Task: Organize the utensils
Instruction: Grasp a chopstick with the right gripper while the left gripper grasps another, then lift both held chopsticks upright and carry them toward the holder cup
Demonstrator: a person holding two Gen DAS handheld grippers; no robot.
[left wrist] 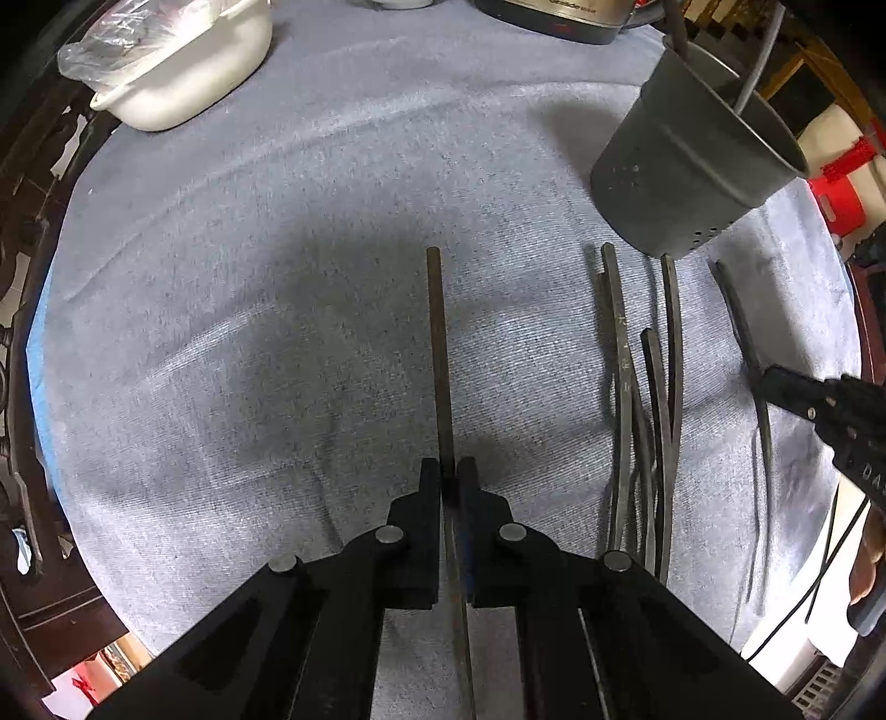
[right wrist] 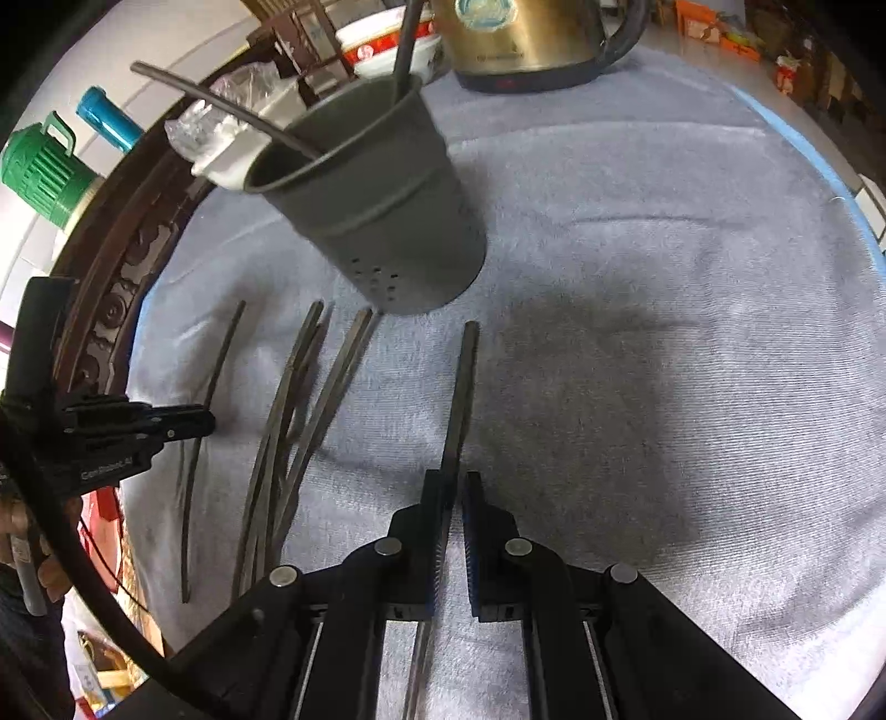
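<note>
grey cloth (left wrist: 277,277) on table, kettle (right wrist: 531,44) at back

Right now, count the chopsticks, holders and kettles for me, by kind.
Chopsticks: 8 (2 in the holder, 6 outside it)
Holder: 1
Kettle: 1
Total: 10
</note>
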